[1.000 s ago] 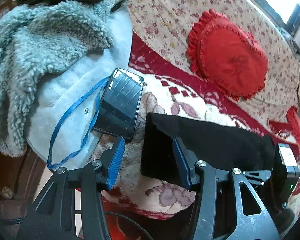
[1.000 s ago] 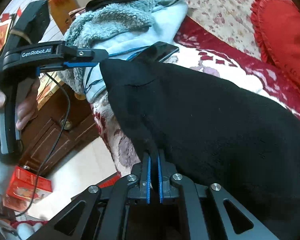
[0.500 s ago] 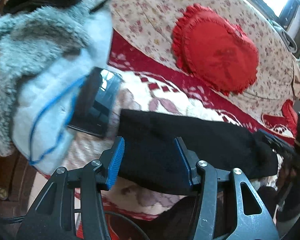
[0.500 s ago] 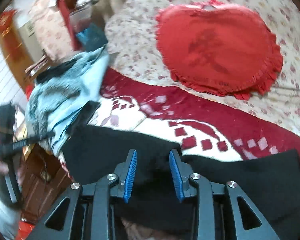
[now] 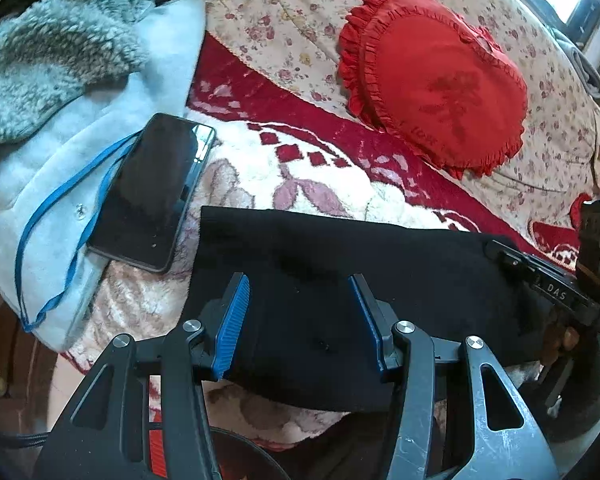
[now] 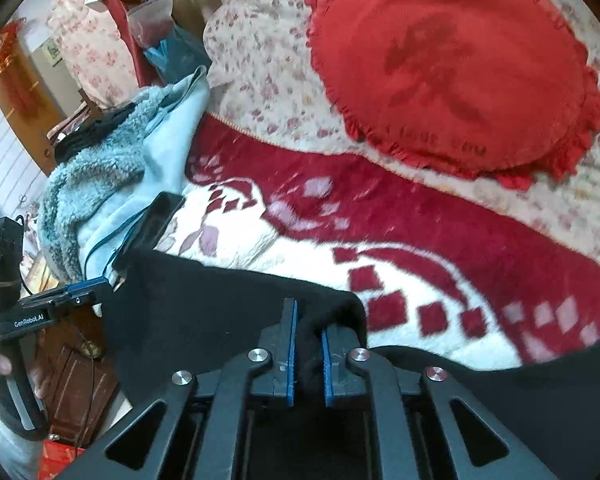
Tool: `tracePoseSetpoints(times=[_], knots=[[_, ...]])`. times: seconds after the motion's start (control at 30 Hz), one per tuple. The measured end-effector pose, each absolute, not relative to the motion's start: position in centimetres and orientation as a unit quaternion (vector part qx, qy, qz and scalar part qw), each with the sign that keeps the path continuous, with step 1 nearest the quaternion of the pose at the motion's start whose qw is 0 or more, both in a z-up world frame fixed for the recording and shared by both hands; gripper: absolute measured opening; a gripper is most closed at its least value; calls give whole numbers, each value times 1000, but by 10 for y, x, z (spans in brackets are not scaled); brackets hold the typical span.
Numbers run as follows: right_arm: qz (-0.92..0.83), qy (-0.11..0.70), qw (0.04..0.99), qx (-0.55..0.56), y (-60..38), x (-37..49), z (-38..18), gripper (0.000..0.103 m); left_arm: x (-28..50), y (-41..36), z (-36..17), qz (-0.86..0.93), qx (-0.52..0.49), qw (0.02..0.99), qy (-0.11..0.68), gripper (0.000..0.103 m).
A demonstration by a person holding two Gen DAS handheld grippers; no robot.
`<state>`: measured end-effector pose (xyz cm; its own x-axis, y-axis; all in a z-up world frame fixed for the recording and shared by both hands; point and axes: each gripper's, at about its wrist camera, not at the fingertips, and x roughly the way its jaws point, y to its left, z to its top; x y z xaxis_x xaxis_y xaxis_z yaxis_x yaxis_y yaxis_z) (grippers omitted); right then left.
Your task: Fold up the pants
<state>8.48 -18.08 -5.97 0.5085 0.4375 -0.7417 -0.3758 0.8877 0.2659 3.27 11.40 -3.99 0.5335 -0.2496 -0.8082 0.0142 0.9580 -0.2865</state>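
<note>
**Pants lie crosswise, one hand-held gripper at each end**

I take the phone (image 5: 152,192) as my landmark. The black pants (image 5: 340,280) lie on the patterned blanket (image 5: 300,168) just to the right of the phone, their near-left corner almost touching its lower edge. They form a long band running from the phone toward my right, so the long axis goes side to side across my view, not away from me.

My left hand-held gripper (image 5: 300,316) sits over the phone end of the band. Its blue pads (image 5: 232,320) stand wide apart with cloth showing between them, and I see nothing pinched, so I read it as wide and empty. My right hand-held gripper (image 6: 308,344) is at the far end from the phone. Its jaws are narrow, with a ridge of black cloth between them, but a sliver of gap shows at each pad, so I cannot say whether it truly clamps the cloth.

In my judgement the next fold turns on this layout: each end has its own hand-held gripper, the left one nearer the phone end and the right one nearer the other. Bringing one end over the other would shorten the band along its long axis. The phone lies close enough that dragging the left end could nudge it.
</note>
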Motion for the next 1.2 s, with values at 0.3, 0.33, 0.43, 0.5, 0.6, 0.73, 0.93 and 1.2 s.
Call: tracePoseSetpoints(times=[0.3,0.33,0.43,0.5,0.6,0.73,0.93,1.2], knots=[[187,446,874,41,-184,91,-86,11,32,115,-71,-52,-106,857,502,51],[187,442,875,53,-189,89,-79,14,30,119,-69,-51,-114,856,502,51],[179,426,885,54,-200,71,-59,19,23,124,-60,-52,-124,857,497,51],[185,418,888,44,-205,50,-46,19,19,120,-52,-56,-120,863,488,51],[198,422,884,32,-205,23,-42,19,14,105,-45,-75,-117,866,480,51],[209,445,871,30,-201,2,-60,19,11,74,-48,-101,-103,863,484,51],[193,482,854,24,-200,2,-97,19,11,48,-70,-100,-82,856,501,51],[154,459,872,76,-257,-15,-69,22,10,36,-60,-110,-93,856,497,52]])
